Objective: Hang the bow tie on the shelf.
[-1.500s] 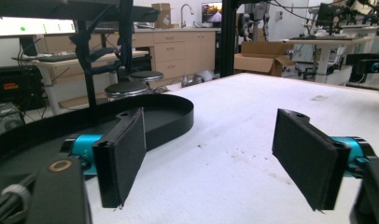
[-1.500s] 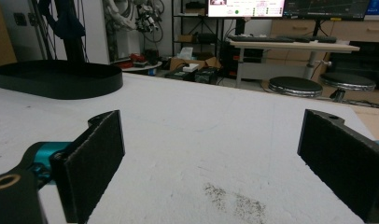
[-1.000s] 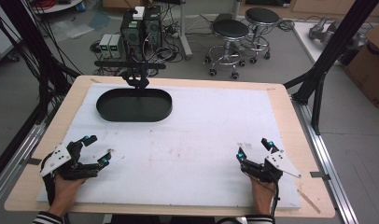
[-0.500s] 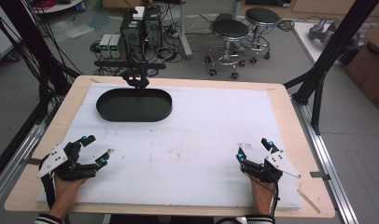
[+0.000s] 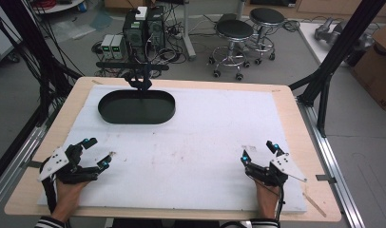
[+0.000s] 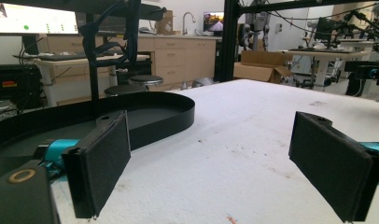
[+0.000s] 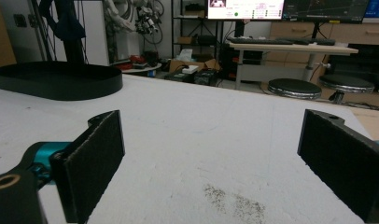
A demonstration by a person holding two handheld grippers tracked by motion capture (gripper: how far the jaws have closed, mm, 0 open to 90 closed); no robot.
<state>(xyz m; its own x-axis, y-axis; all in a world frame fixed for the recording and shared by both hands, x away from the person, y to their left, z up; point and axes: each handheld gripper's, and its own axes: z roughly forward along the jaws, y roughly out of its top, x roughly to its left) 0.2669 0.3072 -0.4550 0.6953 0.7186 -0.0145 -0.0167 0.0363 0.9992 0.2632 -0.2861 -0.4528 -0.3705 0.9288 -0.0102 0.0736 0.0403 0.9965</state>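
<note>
Black oval tray [image 5: 136,107] sits at the far left of the white table mat [image 5: 205,142], its long axis running left to right across the table, open side up and nothing visible inside. It lies just in front of a black stand [image 5: 139,76] at the far edge. Both grippers rest at the near edge, well apart from the tray and from each other. The left gripper [image 5: 93,153] has its jaws spread wide and holds nothing; seen along its own jaws, the tray's [image 6: 131,116] rim lies ahead and to one side. The right gripper [image 5: 258,153] is likewise wide and empty, with the tray [image 7: 57,79] far off. Judging from this, a reach for the low rim could nudge the light tray toward the stand, or a one-sided grip could tip it.
</note>
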